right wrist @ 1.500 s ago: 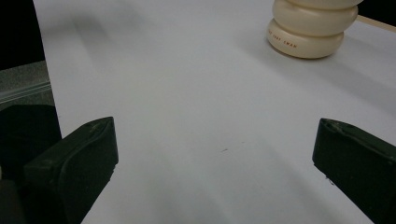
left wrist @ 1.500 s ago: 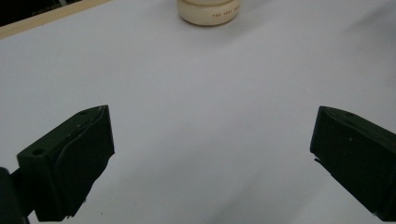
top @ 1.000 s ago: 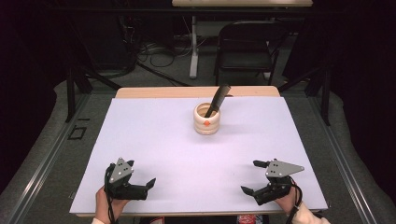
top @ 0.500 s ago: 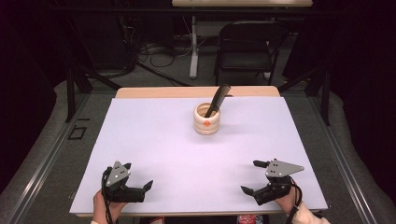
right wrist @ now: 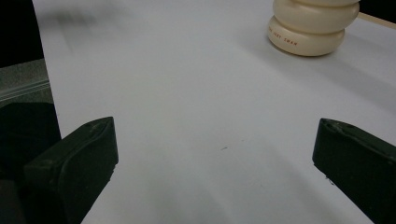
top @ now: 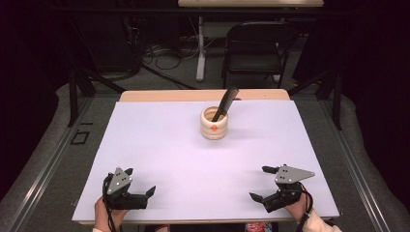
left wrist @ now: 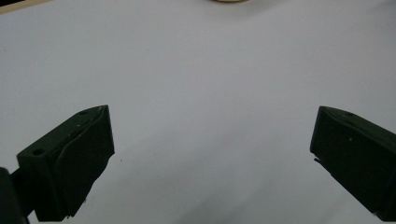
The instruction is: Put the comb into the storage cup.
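A cream ribbed cup (top: 214,124) stands on the white sheet (top: 164,145) toward the far middle of the table, and a dark flat tool (top: 226,101) leans out of it to the right. My left gripper (top: 141,180) rests open near the front left corner, with nothing between its jaws. My right gripper (top: 258,182) rests open near the front right. In the left gripper view the left gripper (left wrist: 212,126) spans bare sheet, and the cup's base (left wrist: 228,1) touches the top edge. In the right gripper view the right gripper (right wrist: 215,135) is open, with the cup (right wrist: 310,28) far ahead to the right.
A strip of the wooden tabletop (top: 203,95) shows beyond the sheet's far edge. Behind the table stand a black folding chair (top: 256,48) and floor cables (top: 159,50). Dark stand legs (top: 77,87) flank the left side.
My left gripper has drifted slightly left near the front edge. The right gripper, the cup and the tool have stayed put.
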Available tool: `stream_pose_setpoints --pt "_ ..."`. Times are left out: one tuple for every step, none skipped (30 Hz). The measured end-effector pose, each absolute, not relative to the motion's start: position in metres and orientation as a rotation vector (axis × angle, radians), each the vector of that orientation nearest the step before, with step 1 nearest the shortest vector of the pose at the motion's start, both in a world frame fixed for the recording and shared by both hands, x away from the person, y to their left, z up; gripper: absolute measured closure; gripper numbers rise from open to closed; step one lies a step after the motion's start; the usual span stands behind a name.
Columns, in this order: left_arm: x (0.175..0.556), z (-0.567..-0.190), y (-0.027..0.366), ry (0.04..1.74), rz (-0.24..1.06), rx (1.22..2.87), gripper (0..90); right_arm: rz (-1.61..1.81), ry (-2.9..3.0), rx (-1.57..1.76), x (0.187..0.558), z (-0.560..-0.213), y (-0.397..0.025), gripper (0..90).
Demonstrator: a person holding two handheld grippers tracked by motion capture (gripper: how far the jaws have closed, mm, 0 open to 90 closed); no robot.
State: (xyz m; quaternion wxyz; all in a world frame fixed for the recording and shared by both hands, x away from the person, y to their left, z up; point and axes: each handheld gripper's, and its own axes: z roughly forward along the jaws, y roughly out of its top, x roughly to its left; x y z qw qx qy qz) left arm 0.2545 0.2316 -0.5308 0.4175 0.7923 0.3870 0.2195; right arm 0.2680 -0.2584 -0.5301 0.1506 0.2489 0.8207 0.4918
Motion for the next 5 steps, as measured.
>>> stream_pose_setpoints --pt "0.2547 -0.5310 0.2313 0.972 0.548 1.989 0.0 1.411 2.358 0.716 0.2679 -0.5300 -0.2586 0.0" --pt "0.2556 -0.5314 0.2308 0.969 0.544 1.996 0.0 1.413 2.359 0.716 0.2678 -0.5300 -0.2586 0.0" --pt "0.2562 -0.5319 0.2301 0.968 0.538 1.996 0.0 1.413 2.360 0.711 0.2680 -0.5301 -0.2588 0.0" --pt "0.2567 -0.5320 0.2297 0.967 0.536 2.002 0.0 1.412 2.364 0.711 0.2680 -0.5302 -0.2592 0.0" --pt "0.2570 -0.5319 0.2292 0.965 0.538 2.005 0.0 1.415 2.363 0.711 0.2679 -0.5301 -0.2594 0.0"
